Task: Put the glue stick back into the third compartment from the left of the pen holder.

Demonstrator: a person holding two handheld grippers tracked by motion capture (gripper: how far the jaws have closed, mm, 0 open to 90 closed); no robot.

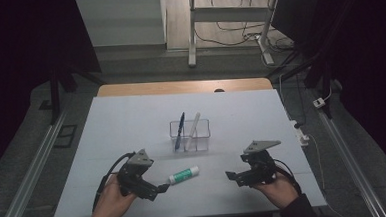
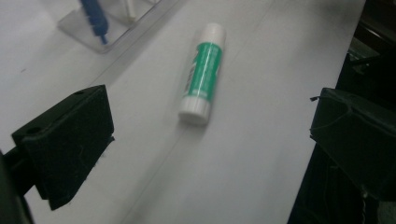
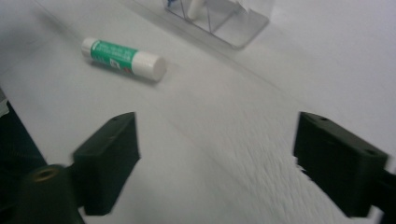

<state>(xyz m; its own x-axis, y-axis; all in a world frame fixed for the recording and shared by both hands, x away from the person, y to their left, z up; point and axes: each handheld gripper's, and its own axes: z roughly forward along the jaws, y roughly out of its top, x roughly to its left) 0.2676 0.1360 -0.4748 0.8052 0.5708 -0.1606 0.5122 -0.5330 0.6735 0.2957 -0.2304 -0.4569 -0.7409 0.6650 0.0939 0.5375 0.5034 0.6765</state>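
A green and white glue stick (image 1: 183, 175) lies flat on the white table (image 1: 126, 122), near the front. My left gripper (image 1: 158, 190) sits just left of it, open, with one jaw tip close to the stick's near end. In the left gripper view the glue stick (image 2: 201, 74) lies ahead of the empty, wide-spread left gripper (image 2: 212, 140). My right gripper (image 1: 235, 179) hovers to the right of the stick, open and empty. From the right gripper view the glue stick (image 3: 123, 58) is off to the upper left of the right gripper (image 3: 219, 154).
A clear plastic holder (image 1: 190, 135) stands mid-table behind the glue stick, with a blue pen (image 1: 180, 129) and a white pen (image 1: 193, 128) leaning in it. The table's front edge runs just under both hands. Desk legs and cables lie on the floor beyond.
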